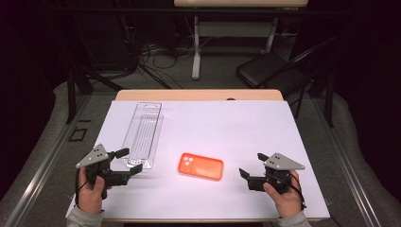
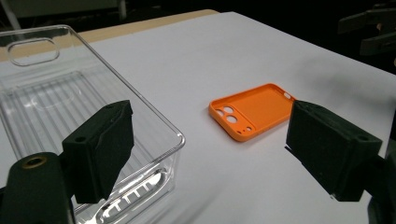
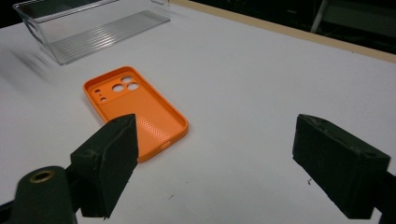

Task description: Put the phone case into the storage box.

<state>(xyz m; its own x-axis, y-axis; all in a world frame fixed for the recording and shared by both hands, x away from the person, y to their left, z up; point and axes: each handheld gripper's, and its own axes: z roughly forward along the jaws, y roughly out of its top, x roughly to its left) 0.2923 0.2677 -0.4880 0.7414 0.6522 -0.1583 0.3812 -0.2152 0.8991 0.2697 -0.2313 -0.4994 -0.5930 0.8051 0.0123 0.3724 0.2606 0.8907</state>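
A matte orange phone case (image 1: 201,166) lies hollow-side up; a ribbed clear plastic tray (image 1: 142,135) sits nearby; both grippers' jaws gape empty.

An orange phone case (image 1: 201,166) lies flat on the white desk (image 1: 236,127), its hollow inner side facing up, with the camera holes at its left end in the high view. It rests free, a little right of the near end of a long clear plastic tray (image 1: 143,133), apart from it.
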